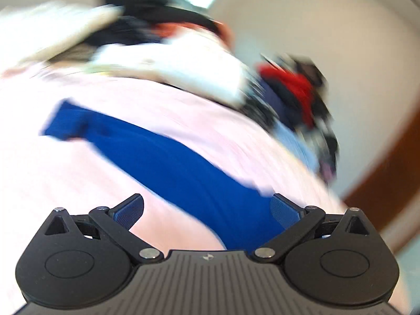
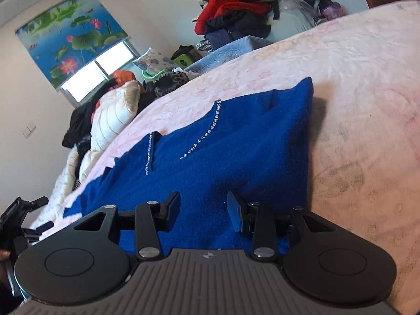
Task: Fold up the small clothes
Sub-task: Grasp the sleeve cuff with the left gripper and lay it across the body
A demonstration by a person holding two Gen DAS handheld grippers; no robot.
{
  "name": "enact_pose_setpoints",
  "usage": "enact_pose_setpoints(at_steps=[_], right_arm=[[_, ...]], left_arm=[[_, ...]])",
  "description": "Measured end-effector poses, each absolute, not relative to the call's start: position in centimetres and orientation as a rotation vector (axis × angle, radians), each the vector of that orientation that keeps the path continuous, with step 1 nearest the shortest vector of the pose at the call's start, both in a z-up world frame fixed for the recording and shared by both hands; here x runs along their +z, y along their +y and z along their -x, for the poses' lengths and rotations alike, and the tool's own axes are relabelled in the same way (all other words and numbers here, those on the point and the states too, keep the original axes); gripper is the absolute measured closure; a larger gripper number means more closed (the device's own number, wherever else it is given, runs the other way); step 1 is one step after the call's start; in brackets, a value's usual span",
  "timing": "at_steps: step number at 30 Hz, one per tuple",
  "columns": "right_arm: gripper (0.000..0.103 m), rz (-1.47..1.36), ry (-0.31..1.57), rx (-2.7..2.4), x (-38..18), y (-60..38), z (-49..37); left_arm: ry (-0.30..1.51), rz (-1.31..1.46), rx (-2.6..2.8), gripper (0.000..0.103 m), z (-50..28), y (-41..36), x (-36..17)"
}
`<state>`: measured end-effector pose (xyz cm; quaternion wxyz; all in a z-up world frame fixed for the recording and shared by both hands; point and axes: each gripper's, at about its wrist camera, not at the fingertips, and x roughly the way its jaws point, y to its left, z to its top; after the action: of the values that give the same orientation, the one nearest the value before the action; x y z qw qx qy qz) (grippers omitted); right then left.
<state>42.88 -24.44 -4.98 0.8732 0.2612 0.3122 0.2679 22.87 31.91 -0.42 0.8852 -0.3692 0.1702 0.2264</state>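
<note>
Right wrist view: right gripper [image 2: 204, 211] angled down over blue garment [image 2: 236, 144], jaws apart.

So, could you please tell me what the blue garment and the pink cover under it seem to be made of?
The blue garment looks like a soft knit or fleece, matt and slightly fuzzy, with a line of small shiny stones, probably rhinestones, along the neckline. The pink cover looks like plush, embossed fabric: its surface shows a raised, crinkled pattern and a faint sheen.

Both wrist views low, close over blue garment [image 2: 236, 152].
</note>
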Motion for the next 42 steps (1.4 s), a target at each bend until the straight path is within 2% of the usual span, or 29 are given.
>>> enact_pose_setpoints(at_steps=[2,5,7,14,15,18,21,22,23,24,25,42], right_arm=[[0.059,-0.555,0.648,0.562,-5.1,-24.5,-42.8],[0.059,-0.539,0.642,0.554,-5.0,-24.1,-42.8],[0.059,-0.538,0.641,0.554,-5.0,-23.9,-42.8],[0.059,-0.560,0.641,0.562,-5.2,-24.2,-42.9],[0.059,-0.560,0.641,0.562,-5.3,-24.2,-42.9],[0.059,-0.562,0.641,0.563,-5.3,-24.2,-42.9],[0.059,-0.564,0.640,0.563,-5.3,-24.2,-42.9],[0.059,-0.565,0.640,0.564,-5.3,-24.2,-42.9],[0.059,-0.567,0.640,0.565,-5.3,-24.3,-42.9],[0.059,-0.570,0.640,0.567,-5.3,-24.3,-42.9],[0.059,-0.573,0.640,0.568,-5.4,-24.4,-43.0],[0.058,-0.587,0.637,0.578,-5.4,-24.4,-42.9]], left_arm=[[0.275,1.020,0.554,0.000,-21.1,38.4,-1.4],[0.273,1.338,0.530,0.000,-20.3,45.5,-4.7],[0.269,1.316,0.595,0.000,-20.4,46.6,-5.1],[0.448,0.882,0.724,0.000,-22.9,45.8,-2.7],[0.458,0.895,0.698,0.000,-22.8,46.3,-2.9],[0.431,1.203,0.597,0.000,-21.7,48.3,-5.7],[0.390,1.256,0.631,0.009,-21.0,49.0,-6.7],[0.381,1.272,0.632,0.018,-21.0,49.2,-6.9],[0.367,1.289,0.632,0.031,-20.9,49.3,-7.2],[0.366,1.317,0.624,0.058,-20.9,49.5,-7.6],[0.374,1.352,0.616,0.069,-21.0,49.6,-8.1],[0.277,1.411,0.663,0.070,-19.6,48.9,-8.9]])
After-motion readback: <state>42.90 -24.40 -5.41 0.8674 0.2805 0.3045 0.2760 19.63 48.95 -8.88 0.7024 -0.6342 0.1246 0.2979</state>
